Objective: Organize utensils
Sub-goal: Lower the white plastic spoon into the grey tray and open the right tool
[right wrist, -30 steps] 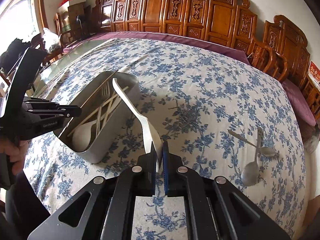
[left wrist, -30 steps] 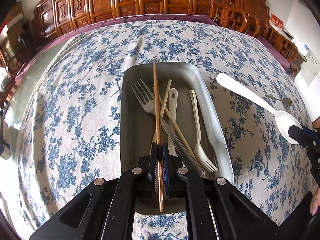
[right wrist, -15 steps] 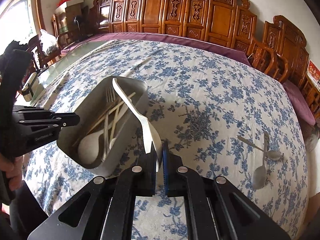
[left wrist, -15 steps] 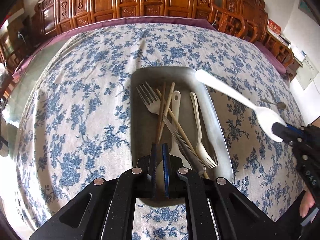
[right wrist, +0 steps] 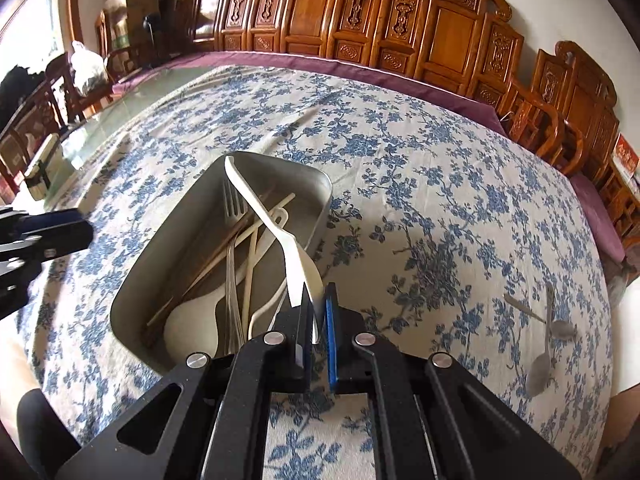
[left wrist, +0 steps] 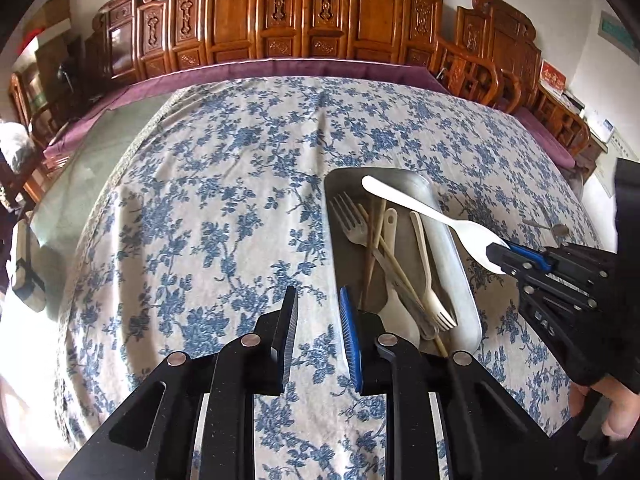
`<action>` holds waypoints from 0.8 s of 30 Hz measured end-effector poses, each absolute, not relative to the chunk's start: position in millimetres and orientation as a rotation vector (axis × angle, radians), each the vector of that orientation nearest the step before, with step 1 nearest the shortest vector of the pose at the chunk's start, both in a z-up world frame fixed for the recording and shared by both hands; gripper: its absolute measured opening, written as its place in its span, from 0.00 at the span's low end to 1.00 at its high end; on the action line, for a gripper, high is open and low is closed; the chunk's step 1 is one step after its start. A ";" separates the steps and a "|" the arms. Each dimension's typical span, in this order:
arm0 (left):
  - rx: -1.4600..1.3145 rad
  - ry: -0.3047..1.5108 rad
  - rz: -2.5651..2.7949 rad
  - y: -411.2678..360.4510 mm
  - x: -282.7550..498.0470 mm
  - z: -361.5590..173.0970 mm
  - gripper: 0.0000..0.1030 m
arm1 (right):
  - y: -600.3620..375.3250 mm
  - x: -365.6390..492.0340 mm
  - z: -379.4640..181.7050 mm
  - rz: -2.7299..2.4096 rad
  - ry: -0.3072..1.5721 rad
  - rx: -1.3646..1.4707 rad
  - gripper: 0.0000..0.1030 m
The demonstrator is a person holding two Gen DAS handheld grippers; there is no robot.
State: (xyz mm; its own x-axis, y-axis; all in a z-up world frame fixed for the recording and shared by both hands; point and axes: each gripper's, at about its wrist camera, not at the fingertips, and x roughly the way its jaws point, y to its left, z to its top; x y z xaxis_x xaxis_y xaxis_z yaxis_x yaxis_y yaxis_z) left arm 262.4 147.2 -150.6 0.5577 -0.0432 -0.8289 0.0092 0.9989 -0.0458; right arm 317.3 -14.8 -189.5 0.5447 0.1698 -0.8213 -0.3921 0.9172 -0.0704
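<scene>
Table under blue-floral cloth (left wrist: 224,208). On it a rounded-rectangular grey metal tray (right wrist: 320,184), holding a metal fork (left wrist: 350,220), wooden chopsticks (left wrist: 370,248), a cream plastic fork (left wrist: 430,276) and a white spoon (right wrist: 192,320).

Right gripper (right wrist: 318,320) clamps a white plastic spoon (right wrist: 272,216) by its bowl, handle slanting up over the tray's far end.

Left gripper (left wrist: 318,340) beside the tray, jaws just parted, nothing between.

Two metal spoons (right wrist: 548,336) lie well apart on the cloth.
</scene>
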 end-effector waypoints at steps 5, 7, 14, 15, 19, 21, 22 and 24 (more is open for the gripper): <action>-0.048 0.961 -0.024 159.9 254.0 -142.9 0.20 | 4.0 327.4 -196.8 0.311 0.954 -0.314 0.06; -0.049 0.952 -0.018 165.0 251.4 -139.3 0.20 | 10.6 328.4 -199.1 0.308 0.956 -0.332 0.07; -0.055 0.941 -0.008 174.8 247.5 -135.7 0.20 | 28.7 325.3 -207.0 0.331 0.969 -0.374 0.07; -0.056 0.941 -0.007 175.8 246.9 -136.3 0.20 | 30.0 324.2 -207.4 0.336 0.971 -0.375 0.07; -0.059 0.942 -0.005 177.2 246.0 -136.9 0.20 | 32.5 320.3 -207.8 0.370 0.977 -0.354 0.07; -0.056 0.943 -0.005 177.2 246.0 -136.9 0.20 | 32.3 317.9 -207.2 0.428 0.990 -0.305 0.07; -0.055 0.943 -0.005 176.9 245.9 -136.9 0.20 | 32.4 316.4 -207.2 0.445 0.995 -0.292 0.07; -0.056 0.943 -0.004 176.3 245.8 -136.7 0.21 | 33.0 311.8 -205.5 0.480 0.993 -0.269 0.07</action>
